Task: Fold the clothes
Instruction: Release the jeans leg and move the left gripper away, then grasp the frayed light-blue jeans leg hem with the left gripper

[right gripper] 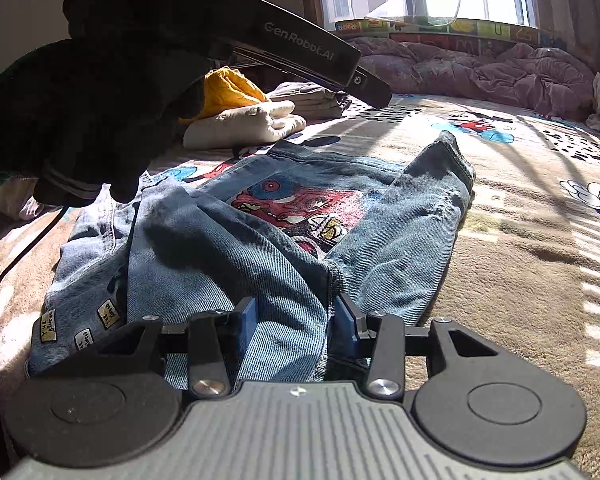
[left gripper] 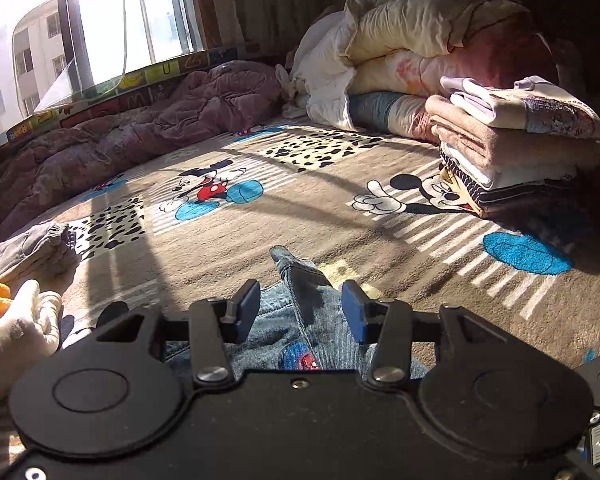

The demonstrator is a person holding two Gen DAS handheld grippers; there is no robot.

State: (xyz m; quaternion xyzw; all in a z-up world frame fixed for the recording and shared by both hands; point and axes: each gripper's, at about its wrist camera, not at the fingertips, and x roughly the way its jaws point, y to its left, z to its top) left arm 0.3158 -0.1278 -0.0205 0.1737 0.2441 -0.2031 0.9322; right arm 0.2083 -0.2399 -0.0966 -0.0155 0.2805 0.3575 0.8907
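Lettering "GenRobot.AI" shows on the left tongs' black body, in the right wrist view only. Denim jacket lies on the bed, its patch writing illegible. Left tongs stand apart, empty. Right tongs stand apart, denim between, not pinched. Folded stack appears only left-view.

Denim jacket mostly behind jaws

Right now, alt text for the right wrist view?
A denim jacket with a red cartoon print lies on a cartoon-print bedspread, both sleeves folded inward. The right gripper straddles one sleeve, jaws apart; a gloved hand holds the left gripper above.
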